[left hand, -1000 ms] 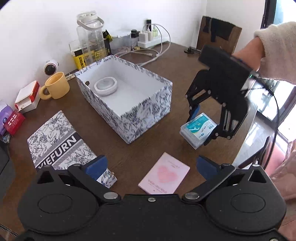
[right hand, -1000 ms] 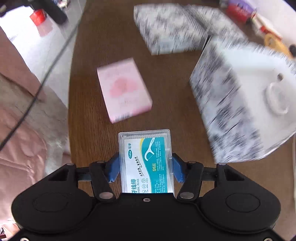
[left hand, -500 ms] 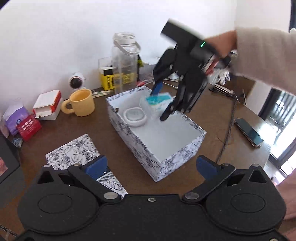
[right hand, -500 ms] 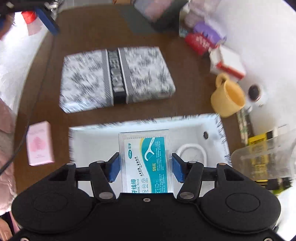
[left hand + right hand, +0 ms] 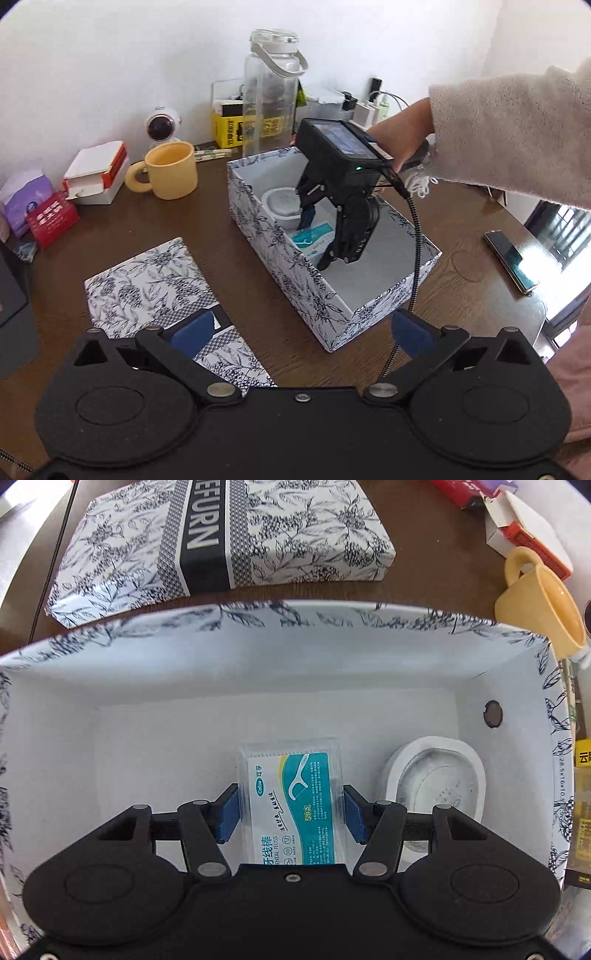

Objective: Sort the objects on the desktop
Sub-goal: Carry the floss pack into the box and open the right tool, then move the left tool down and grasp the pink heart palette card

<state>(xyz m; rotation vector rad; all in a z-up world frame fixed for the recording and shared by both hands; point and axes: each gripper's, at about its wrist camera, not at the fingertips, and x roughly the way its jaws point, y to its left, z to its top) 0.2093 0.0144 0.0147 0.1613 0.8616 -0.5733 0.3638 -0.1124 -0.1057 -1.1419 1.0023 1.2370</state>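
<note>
Two hand-held grippers, one floss pack, one patterned box.

My right hand-held gripper [image 5: 291, 808] clamps the dental floss pack [image 5: 291, 805] low inside the floral box [image 5: 314, 291], beside a white round dish [image 5: 436, 779] (lid [image 5: 221, 535] lies nearby); my left hand-held gripper [image 5: 301, 330] hangs spread, holding nothing.

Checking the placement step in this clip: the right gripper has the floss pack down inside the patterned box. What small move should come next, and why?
Probably open the right gripper and release. The clear, teal-labelled dental floss pack is clamped between its blue pads, low inside the white floral-patterned box, beside the round white container. Whether the pack touches the floor is unclear, so a slight lowering may come first.
</note>
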